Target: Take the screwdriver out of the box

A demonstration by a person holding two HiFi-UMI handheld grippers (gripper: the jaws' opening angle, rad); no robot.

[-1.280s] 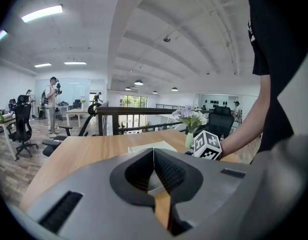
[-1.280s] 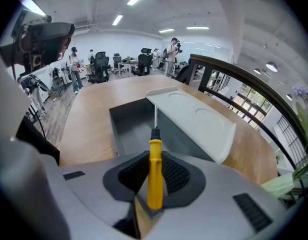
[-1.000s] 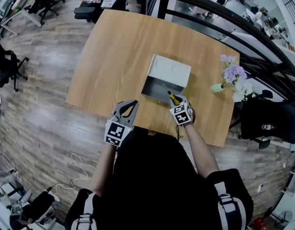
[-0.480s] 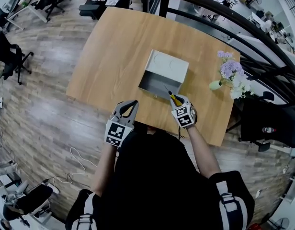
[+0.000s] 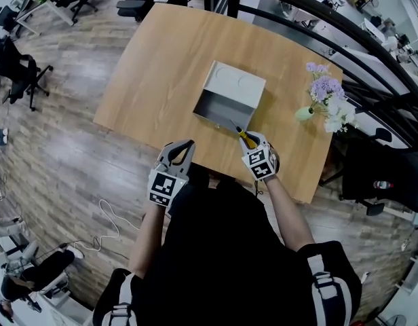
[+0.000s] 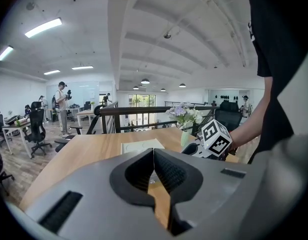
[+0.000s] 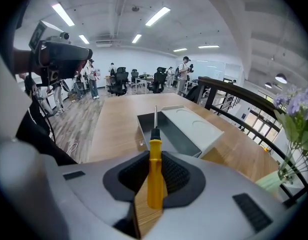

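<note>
My right gripper is shut on a yellow-handled screwdriver, whose metal shaft points forward toward the box. In the head view the screwdriver sits just outside the near right corner of the grey box, above the table. The box lies open with its white lid tipped back, and its inside looks bare. My left gripper hovers near the table's front edge, left of the right one. Its jaws meet with nothing between them.
The wooden table carries a vase of purple and white flowers at its right end. Beyond the table runs a dark railing. Office chairs stand on the floor to the left. A white cable lies on the floor.
My right gripper has drawn the screwdriver back from over the box toward the table's front edge. The left gripper has stayed put.
</note>
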